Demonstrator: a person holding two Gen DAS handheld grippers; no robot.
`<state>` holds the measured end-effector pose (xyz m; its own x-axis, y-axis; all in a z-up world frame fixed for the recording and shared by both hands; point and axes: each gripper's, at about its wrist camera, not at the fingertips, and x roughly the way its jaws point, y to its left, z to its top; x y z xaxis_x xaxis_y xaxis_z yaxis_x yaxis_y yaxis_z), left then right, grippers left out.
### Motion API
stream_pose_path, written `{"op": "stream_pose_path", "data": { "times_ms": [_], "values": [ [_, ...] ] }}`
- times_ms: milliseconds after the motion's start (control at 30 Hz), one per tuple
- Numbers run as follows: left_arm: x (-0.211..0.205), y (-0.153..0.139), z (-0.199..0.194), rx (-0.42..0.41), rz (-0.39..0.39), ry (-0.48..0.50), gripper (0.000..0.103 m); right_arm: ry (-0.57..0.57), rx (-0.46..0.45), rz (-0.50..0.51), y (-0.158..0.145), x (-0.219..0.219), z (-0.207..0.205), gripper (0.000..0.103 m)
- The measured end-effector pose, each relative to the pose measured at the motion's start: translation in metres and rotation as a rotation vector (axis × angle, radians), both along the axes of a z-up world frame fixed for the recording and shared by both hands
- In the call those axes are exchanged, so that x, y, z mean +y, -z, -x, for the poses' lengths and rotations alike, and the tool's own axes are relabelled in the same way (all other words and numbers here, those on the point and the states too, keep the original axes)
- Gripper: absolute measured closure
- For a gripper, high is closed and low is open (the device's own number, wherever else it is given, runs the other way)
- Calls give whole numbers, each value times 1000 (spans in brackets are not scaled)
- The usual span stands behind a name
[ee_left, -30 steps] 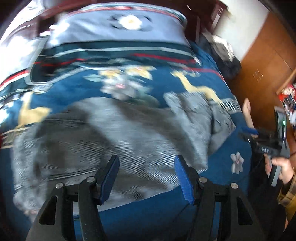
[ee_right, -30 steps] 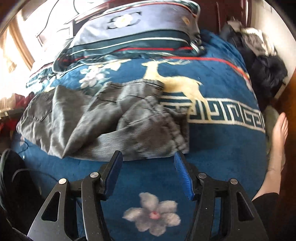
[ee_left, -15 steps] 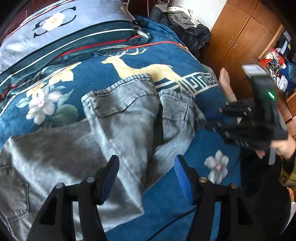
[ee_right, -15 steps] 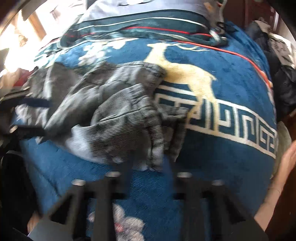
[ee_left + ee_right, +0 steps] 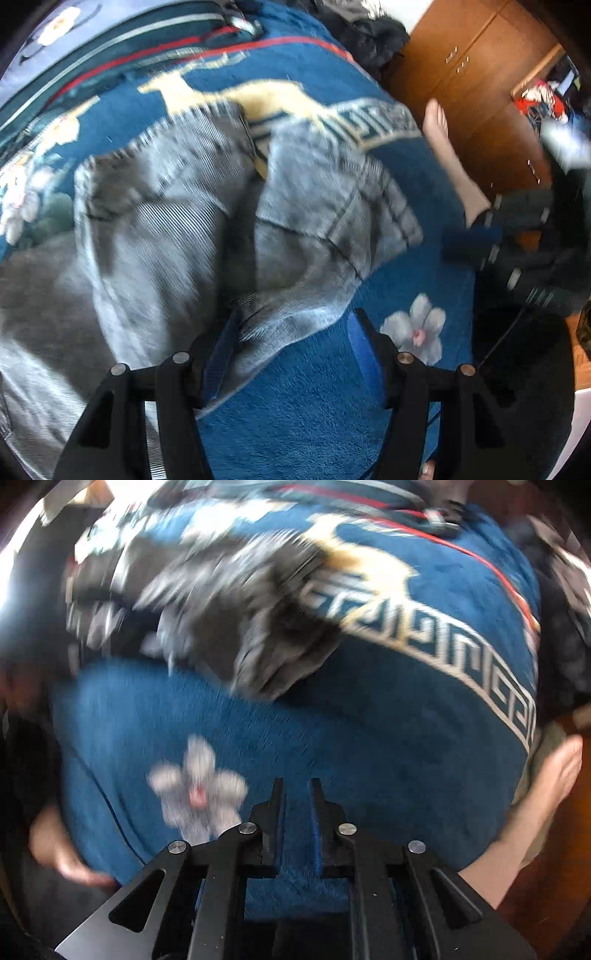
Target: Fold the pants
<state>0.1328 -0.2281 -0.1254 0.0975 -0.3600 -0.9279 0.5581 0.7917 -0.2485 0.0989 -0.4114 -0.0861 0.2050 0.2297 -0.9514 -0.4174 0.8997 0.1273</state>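
My left gripper [image 5: 291,343] jaws are spread wide, low over the bed. The crumpled grey jeans [image 5: 207,221] lie on the blue deer-print blanket [image 5: 295,413]; their near edge drapes against my left finger [image 5: 221,347], nothing clamped. My right gripper [image 5: 296,805] jaws are nearly together with only a thin gap, nothing between them, hovering over bare blanket just beside the white flower print [image 5: 197,794]. Jeans [image 5: 236,620] sit well ahead of it, heavily blurred. Around: a bare foot [image 5: 437,129] off the bed's right side, wooden wardrobe [image 5: 472,85] behind it, dark clothes pile [image 5: 369,33] at the far corner, striped pillow [image 5: 110,44] at the head.
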Motion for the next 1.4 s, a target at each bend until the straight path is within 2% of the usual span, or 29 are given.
{"op": "stream_pose_path", "data": {
  "times_ms": [67,100,233,333,400,433,467,500,600,667,700,733,767,833,867,900,1100,1200,1267,1333,1400],
  "values": [
    [-2,6,4,-6,-23,15,41,49,-42,-17,-6,-2,-11,63],
    [-2,4,6,-14,-23,13,41,62,-65,-19,-8,-1,-17,58],
    [13,-24,11,-48,84,-9,41,51,-127,12,-9,13,-40,58],
    [20,-38,9,-95,92,-9,40,18,-121,23,-3,19,-53,58],
    [20,-39,3,-98,80,0,39,-21,-114,8,2,24,-61,58],
    [20,-37,2,-95,72,5,39,-42,-114,-5,2,26,-61,56],
    [18,-33,-2,-87,63,12,39,-73,-117,-16,1,29,-62,45],
    [13,-30,-3,-78,59,19,39,-96,-129,-10,1,33,-62,42],
    [0,-19,-8,-61,45,41,39,-135,-163,31,4,40,-68,42],
    [-5,-15,-9,-50,50,54,41,-154,-171,14,3,42,-72,42],
    [-7,-14,-8,-43,56,59,41,-163,-172,8,2,43,-74,45],
    [-9,-14,-8,-38,67,62,42,-176,-160,-13,3,45,-76,51],
    [-11,-14,-7,-31,79,67,46,-186,-147,-27,3,47,-76,68],
    [-14,-12,-5,-4,101,76,56,-210,-131,-25,5,51,-76,76],
    [-15,-11,-4,11,108,82,59,-215,-126,-27,5,51,-75,82],
    [-16,-10,-2,20,111,87,59,-209,-127,-28,4,49,-74,83],
    [-11,1,9,82,153,88,59,-75,-133,-48,13,33,-70,85],
    [-6,7,19,108,161,83,60,-18,-63,9,31,26,-70,84],
    [-5,6,26,101,153,88,60,43,-42,-3,29,17,-70,83],
    [-1,1,28,110,169,80,60,122,-27,-30,15,6,-69,74],
    [9,-8,28,114,203,62,60,155,-23,-95,-2,0,-62,65]
  ]
}}
